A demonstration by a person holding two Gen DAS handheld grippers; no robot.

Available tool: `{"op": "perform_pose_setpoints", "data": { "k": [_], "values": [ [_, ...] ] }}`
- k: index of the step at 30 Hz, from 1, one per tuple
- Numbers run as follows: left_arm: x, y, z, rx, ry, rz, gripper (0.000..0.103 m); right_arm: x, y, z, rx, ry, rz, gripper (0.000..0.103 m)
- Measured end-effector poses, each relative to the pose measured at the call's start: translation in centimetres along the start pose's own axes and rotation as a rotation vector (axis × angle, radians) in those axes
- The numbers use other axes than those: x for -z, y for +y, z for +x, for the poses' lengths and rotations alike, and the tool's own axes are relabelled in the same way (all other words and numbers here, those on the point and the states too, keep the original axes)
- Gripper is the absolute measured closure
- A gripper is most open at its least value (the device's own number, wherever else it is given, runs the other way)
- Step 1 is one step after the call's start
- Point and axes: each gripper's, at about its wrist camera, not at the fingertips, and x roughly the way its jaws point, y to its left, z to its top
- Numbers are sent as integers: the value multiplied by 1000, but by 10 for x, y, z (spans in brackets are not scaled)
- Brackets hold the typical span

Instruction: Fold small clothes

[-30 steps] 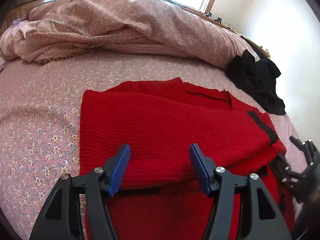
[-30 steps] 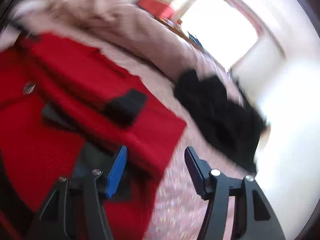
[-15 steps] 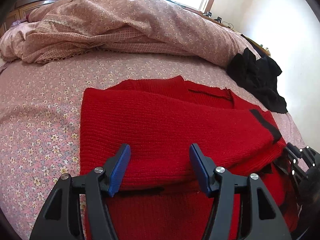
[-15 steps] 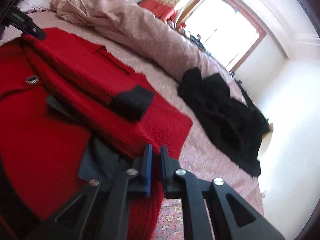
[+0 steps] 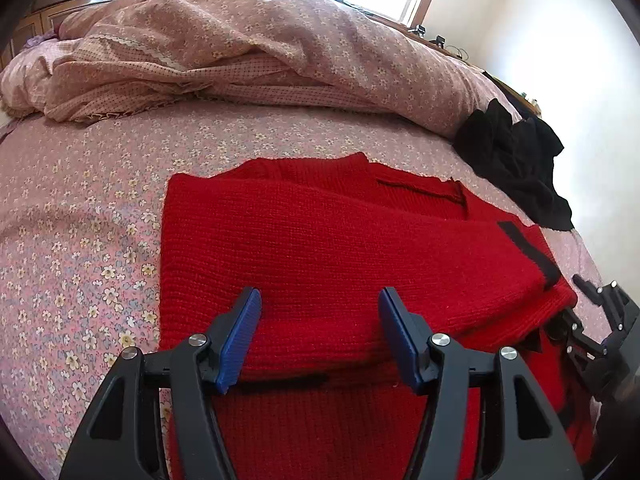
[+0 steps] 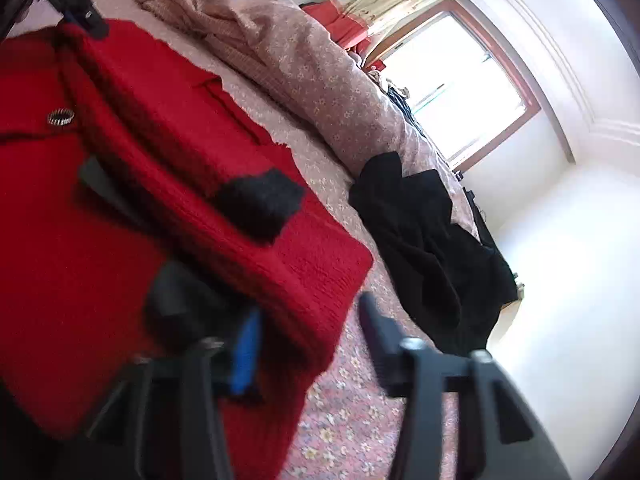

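A red knit sweater (image 5: 320,240) lies partly folded on the flowered bedsheet (image 5: 80,200), its sleeve with a black cuff (image 6: 260,204) laid across the body. My left gripper (image 5: 320,320) hovers open over the sweater's near fold, nothing between its blue pads. My right gripper (image 6: 310,316) is at the sweater's (image 6: 160,120) right corner, and its jaws are opening. The red edge sits between them, and the pads do not press it. The picture is blurred there. The left wrist view shows the right gripper (image 5: 596,320) at the sweater's far right side.
A rumpled pink flowered quilt (image 5: 240,40) is heaped along the back of the bed. A black garment (image 6: 424,240) lies crumpled to the right of the sweater, near the white wall. A metal button (image 6: 61,117) sits on the sweater front. A bright window (image 6: 460,92) is behind.
The right gripper's jaws stood apart, closed together at the sweater's right edge, and now stand apart again. The left gripper has kept still.
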Motion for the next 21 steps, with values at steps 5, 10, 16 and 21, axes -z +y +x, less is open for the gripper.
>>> {"op": "perform_pose_setpoints", "data": {
  "k": [5, 10, 16, 21],
  "values": [
    [-1, 1, -1, 5, -2, -13, 48, -1, 12, 0, 30, -7, -18, 92],
    [0, 0, -1, 3, -3, -5, 48, 11, 12, 3, 53, 46, 15, 94],
    [0, -1, -1, 1, -5, -3, 48, 13, 9, 4, 86, 73, 34, 94],
    [-1, 5, -1, 0, -7, -36, 48, 21, 0, 6, 137, 112, 78, 94]
  ]
}}
